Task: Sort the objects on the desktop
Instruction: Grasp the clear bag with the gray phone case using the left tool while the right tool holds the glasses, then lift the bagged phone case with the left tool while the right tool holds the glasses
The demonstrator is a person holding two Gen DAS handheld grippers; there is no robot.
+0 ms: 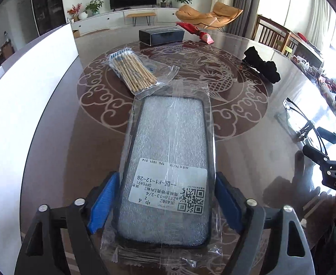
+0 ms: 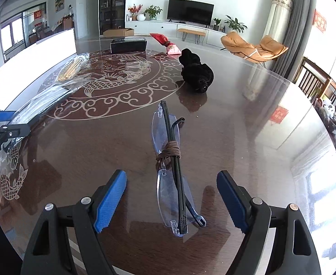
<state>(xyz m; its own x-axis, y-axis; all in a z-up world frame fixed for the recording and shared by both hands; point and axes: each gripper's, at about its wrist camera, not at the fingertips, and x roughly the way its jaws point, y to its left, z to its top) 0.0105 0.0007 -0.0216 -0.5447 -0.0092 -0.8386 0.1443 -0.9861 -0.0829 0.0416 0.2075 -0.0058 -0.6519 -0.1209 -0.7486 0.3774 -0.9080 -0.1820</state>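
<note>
Fingers (image 1: 106, 202) astride bagged phone case (image 1: 168, 160)

Black tool (image 2: 171, 200) arms, blue ribbed pads (image 2: 110, 200), 4 silver screws each

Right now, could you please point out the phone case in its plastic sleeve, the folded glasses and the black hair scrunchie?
Phone case (image 1: 168, 137): left wrist view, on its frosted back panel.
Folded glasses (image 2: 170, 152): right wrist view, on the brown cord wrapped round them.
Black hair scrunchie (image 2: 196, 73): right wrist view, on its bunched fabric.
</note>
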